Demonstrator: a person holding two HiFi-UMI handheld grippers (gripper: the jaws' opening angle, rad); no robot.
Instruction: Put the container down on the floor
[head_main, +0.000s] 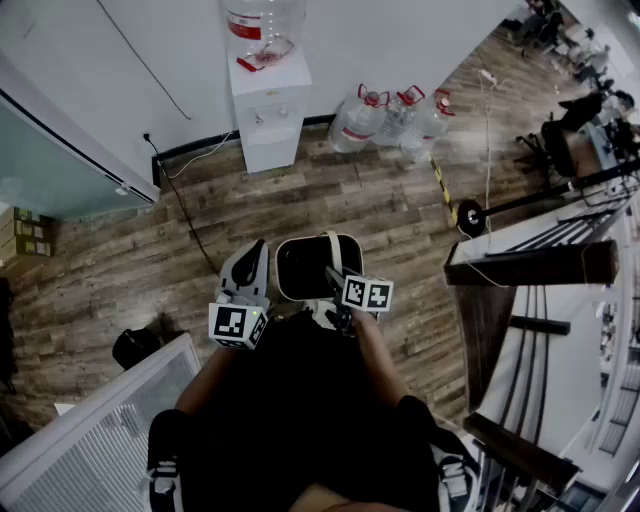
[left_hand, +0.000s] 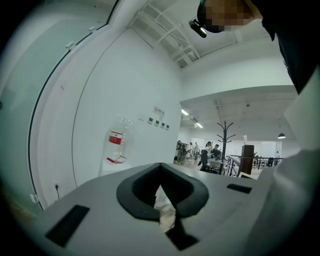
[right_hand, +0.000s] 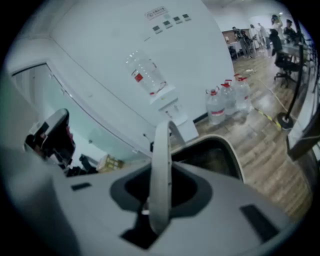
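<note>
Ahead at twelve o'clock, our container (head_main: 300, 240) seems light, stiff — right gripper (right_hand: 159, 200) clamps its handle (right_hand: 161, 150). Left gripper (left_hand: 167, 220) pinches a scrap (left_hand: 162, 200).

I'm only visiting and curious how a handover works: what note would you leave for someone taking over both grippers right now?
Right gripper: shut on the white curved handle of the white plastic container with the dark inside, carrying it.
Left gripper: beside the container, apparently shut on a crumpled pale scrap.
Container: hangs in front of the person over the brown wooden floor, not set down yet.
Done: container lifted by its handle.
Left: lower it onto the floor, open the right jaws, draw the gripper clear.
</note>
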